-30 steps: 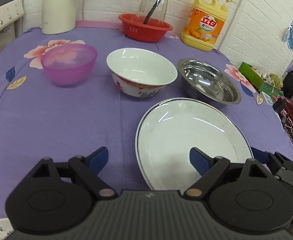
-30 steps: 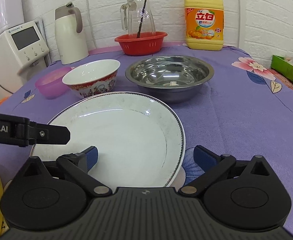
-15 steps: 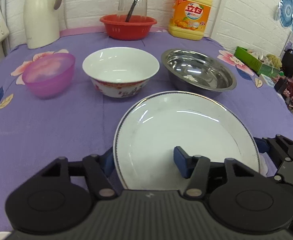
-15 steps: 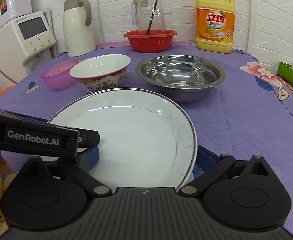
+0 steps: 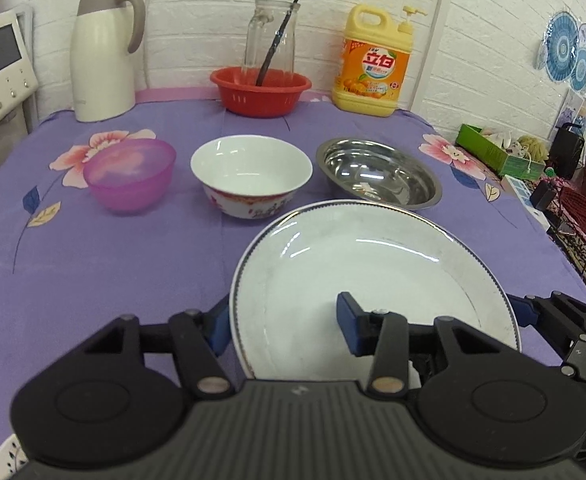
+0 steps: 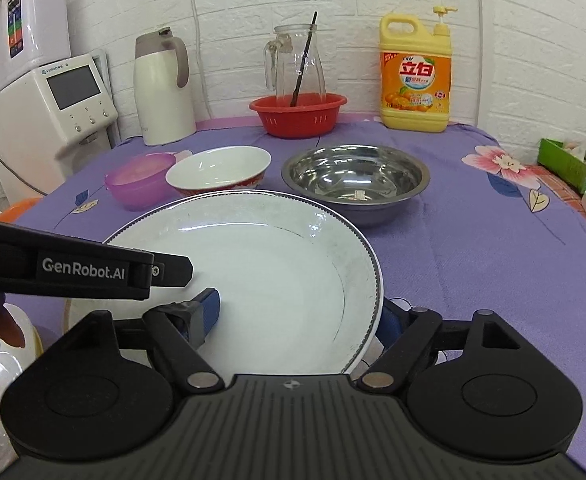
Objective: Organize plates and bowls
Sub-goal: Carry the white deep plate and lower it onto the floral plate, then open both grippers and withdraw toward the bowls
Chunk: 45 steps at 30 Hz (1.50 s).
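The purple-clothed counter carries the white plate, lifted at its 6 o'clock edge; left tongs, just narrowed, clamp its left rim; right tongs clamp its right rim

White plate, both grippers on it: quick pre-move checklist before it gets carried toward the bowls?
1. Left gripper straddles the white plate's left rim; its jaws have just been closing, one finger under, one over: ok.
2. Right gripper straddles the plate's right rim, one finger on the face, one beneath: ok.
3. Pads actually pressing the rim on both sides: cannot tell.
4. Plate clear of the steel bowl behind it: cannot tell, the rims overlap in the left view.
5. White bowl and purple bowl upright, empty, apart: ok.
6. Cloth under the plate: hidden, cannot tell.
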{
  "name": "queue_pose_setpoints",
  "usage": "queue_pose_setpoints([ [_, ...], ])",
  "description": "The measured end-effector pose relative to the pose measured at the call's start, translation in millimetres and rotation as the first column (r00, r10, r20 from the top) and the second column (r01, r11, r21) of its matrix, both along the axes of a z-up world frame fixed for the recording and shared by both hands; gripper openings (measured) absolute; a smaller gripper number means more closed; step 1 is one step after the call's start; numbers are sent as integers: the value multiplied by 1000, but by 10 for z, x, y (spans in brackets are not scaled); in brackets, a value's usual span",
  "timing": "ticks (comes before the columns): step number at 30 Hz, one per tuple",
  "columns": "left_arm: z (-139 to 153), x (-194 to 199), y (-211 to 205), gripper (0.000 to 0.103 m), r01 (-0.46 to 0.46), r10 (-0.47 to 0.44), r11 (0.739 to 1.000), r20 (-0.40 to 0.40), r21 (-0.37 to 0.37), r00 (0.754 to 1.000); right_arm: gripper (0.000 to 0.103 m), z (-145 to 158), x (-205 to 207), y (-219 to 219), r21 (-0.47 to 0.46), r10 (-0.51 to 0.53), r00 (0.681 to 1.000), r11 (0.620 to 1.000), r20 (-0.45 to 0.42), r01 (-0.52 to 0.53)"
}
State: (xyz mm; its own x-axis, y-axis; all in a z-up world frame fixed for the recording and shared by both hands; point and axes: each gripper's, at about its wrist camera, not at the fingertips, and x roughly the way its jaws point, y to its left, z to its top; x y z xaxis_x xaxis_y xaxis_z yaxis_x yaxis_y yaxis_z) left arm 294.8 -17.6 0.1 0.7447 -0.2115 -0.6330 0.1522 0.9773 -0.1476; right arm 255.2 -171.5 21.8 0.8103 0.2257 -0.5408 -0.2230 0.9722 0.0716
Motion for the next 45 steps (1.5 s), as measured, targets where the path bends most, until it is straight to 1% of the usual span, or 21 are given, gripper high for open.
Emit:
queue_pose_setpoints([
  [6,147,-526,354,44,-48,50,998,59,-37,997,103,167,-369,208,12,44,998,999,45,-45],
  [8,164,-728,524,44,-74,77,996,68,-45,995,103,199,-522,342,16,75,996,997,57,-76],
  [10,160,-937,715,44,-121,124,992,71,-45,990,103,207,-660,500,28,111,992,993,63,-113],
  [14,108,-1278,1026,44,-200,201,980,78,-16,976,103,160,-826,825,39,201,978,978,53,-203],
  [16,45,-1400,1184,44,-228,230,973,61,-30,971,103,125,-870,977,49,247,969,968,32,-248],
  [18,-33,-1479,1289,44,-244,246,969,39,-41,969,103,85,-908,1098,40,277,961,960,17,-277],
  [20,-111,-1523,1341,44,-245,246,969,23,-41,969,103,46,-938,1188,21,286,958,958,8,-286],
  [23,-209,-1548,1397,44,-231,232,971,5,-66,973,103,2,-986,1271,-20,280,960,960,12,-280],
  [25,-239,-1582,1415,44,-222,224,971,12,-88,975,103,-31,-1011,1308,-52,268,963,962,11,-267],
  [28,-264,-1613,1416,44,-204,207,975,27,-82,978,103,-71,-983,1275,-21,258,966,966,-16,-258],
  [29,-267,-1617,1424,46,-199,203,976,31,-87,979,103,-81,-972,1269,-14,256,966,967,-24,-256],
  [32,-277,-1651,1450,48,-184,189,978,39,-95,981,103,-102,-976,1270,-2,258,966,966,-32,-258],
  [33,-277,-1662,1453,50,-179,184,979,39,-96,982,103,-103,-980,1273,-2,260,965,966,-33,-260],
  [34,-265,-1667,1467,61,-169,173,980,34,-103,984,103,-104,-983,1268,6,263,964,965,-39,-263],
  [35,-245,-1686,1484,67,-168,173,979,34,-119,984,103,-102,-980,1260,11,266,963,964,-39,-265],
  [38,-163,-1731,1512,73,-165,171,979,47,-117,984,103,-83,-1001,1271,-27,260,965,965,-18,-260],
  [40,-107,-1767,1516,74,-187,192,979,75,-76,978,103,-69,-1007,1268,-25,265,964,964,-11,-265],
  [42,-46,-1798,1513,75,-182,184,983,115,-30,976,103,-59,-1005,1261,-19,266,964,964,-7,-267],
  [45,30,-1802,1550,75,-187,191,982,137,-41,972,103,-58,-999,1241,-17,263,965,965,-4,-263],
])
